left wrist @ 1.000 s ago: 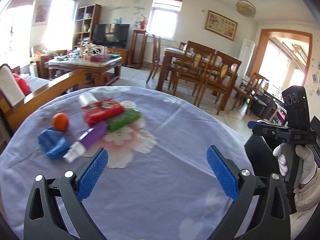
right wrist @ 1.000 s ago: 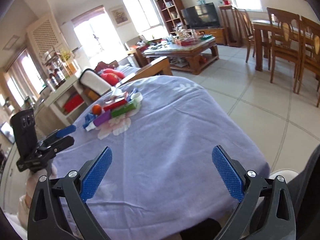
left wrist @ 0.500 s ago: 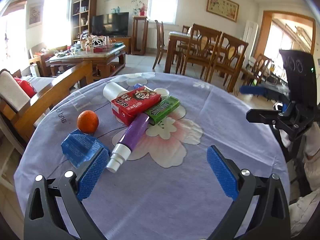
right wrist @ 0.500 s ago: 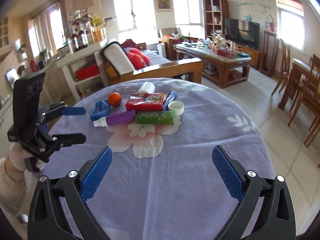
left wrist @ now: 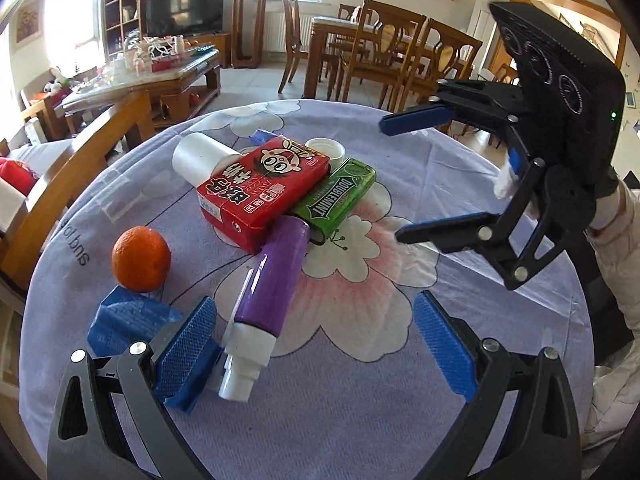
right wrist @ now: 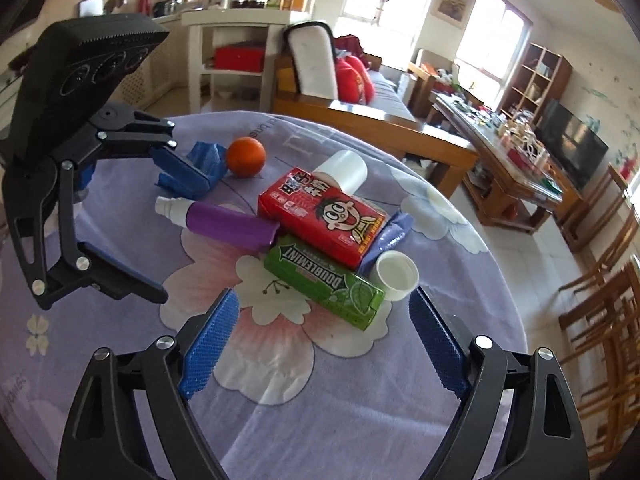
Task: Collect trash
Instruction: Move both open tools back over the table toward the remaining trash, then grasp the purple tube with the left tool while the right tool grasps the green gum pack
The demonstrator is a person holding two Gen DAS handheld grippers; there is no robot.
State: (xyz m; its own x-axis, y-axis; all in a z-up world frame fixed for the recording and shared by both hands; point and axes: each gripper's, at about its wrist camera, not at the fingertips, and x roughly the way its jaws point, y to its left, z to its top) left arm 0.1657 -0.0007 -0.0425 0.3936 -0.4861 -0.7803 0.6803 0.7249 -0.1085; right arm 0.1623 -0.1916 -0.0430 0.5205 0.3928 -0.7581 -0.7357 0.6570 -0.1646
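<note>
A pile lies on the round table's lilac cloth: a red carton, a green Doublemint pack, a purple tube with a white cap, a white cup on its side, a white lid, a crumpled blue wrapper and an orange. My left gripper is open, low over the cloth, with the tube's cap between its fingers. My right gripper is open and empty, just short of the green pack and the lid.
A wooden sofa frame stands close to the table's far left edge. A coffee table with clutter and dining chairs stand beyond. The tile floor lies beside the table.
Both grippers have moved in toward the pile from opposite sides of the table. The pile now lies right in front of each. Both stayed open.
</note>
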